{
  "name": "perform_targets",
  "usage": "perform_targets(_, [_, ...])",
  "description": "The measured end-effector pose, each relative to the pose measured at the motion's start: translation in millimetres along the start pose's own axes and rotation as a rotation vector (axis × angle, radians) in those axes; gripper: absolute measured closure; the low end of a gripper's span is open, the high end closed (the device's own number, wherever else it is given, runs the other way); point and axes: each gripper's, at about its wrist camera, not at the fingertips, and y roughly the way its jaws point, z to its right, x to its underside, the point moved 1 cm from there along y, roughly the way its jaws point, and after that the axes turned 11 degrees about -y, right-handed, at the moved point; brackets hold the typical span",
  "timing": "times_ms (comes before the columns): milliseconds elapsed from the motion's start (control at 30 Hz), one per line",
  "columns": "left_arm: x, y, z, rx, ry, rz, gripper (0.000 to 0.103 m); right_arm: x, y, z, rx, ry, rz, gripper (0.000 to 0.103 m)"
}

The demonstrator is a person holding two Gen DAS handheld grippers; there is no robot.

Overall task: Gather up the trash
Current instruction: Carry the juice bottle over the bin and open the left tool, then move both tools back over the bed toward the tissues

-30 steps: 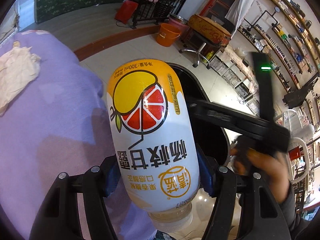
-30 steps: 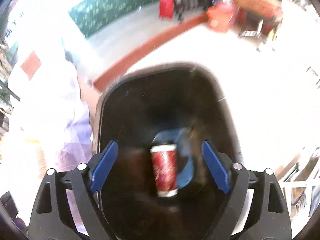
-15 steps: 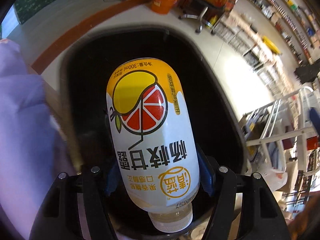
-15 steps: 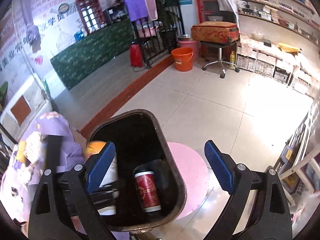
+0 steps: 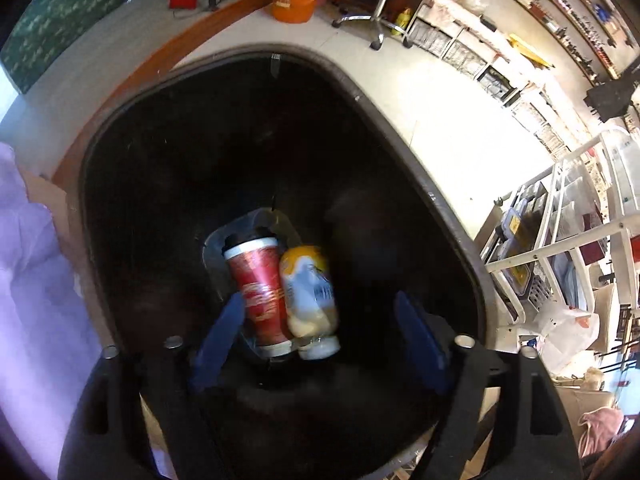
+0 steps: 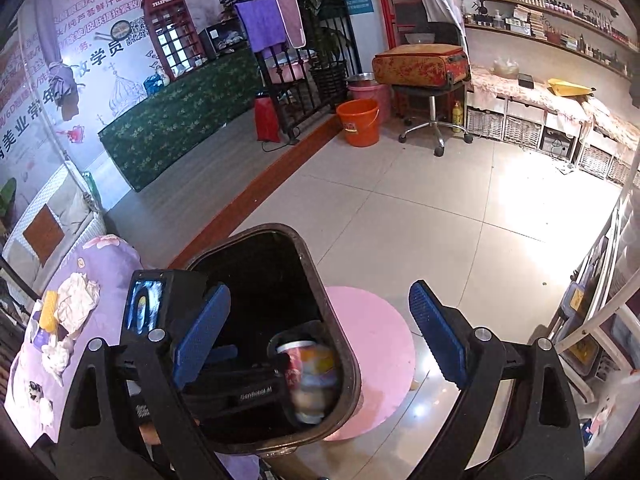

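The black trash bin [image 5: 404, 148] fills the left wrist view. At its bottom a red paper cup [image 5: 260, 288] and a yellow-and-white drink bottle [image 5: 310, 292] lie side by side. My left gripper [image 5: 318, 304] hangs over the bin mouth pointing steeply down. Its jaws are opening and nothing is between the blue pads [image 5: 218, 336]. In the right wrist view my right gripper [image 6: 318, 292] stands open and empty above the bin [image 6: 348, 360], with the left gripper's body [image 6: 160, 308] over the bin's left side. The bottle [image 6: 316, 376] shows blurred inside.
A purple-covered table [image 6: 108, 264] left of the bin carries crumpled tissues [image 6: 76, 300] and a yellow item [image 6: 48, 312]. A pink round disc [image 6: 376, 340] lies on the tiled floor beside the bin. An orange bucket [image 6: 358, 122], a stool and white shelving [image 5: 560, 248] stand around.
The bottle has left my left gripper and now lies in the bin beside the red cup. The left jaws have widened. My right gripper rose and drew back from the bin.
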Motion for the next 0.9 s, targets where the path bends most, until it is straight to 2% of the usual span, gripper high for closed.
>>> perform_targets(100, [2.3,-15.5,-6.0,0.007,-0.001,0.051,0.019,-0.7,-5.7,2.1,-0.004,0.009,0.034,0.013])
perform_targets(267, [25.4,-44.7,-12.6,-0.021,0.011,0.171,0.013,-2.0,-7.1,-7.0,-0.027,-0.003,0.068,0.010])
perform_targets(467, [58.8,-81.9,-34.9,-0.048,-0.059,0.285,0.010,-1.4,2.8,-30.3,-0.111,-0.030,0.059,0.009])
perform_targets(533, [70.8,-99.0,-51.3,-0.049,-0.082,0.324,0.010,0.0,7.7,-44.7,-0.146,-0.055,0.044,0.009])
perform_targets(700, [99.7,-130.1,-85.7,-0.108,-0.158,0.433,0.006,7.4,18.4,-92.7,-0.229,-0.136,0.004,0.009])
perform_targets(900, [139.3,-158.0,-146.4,-0.211,-0.354,0.506,0.006,26.1,31.1,-164.3,-0.368,-0.255,-0.065,0.009])
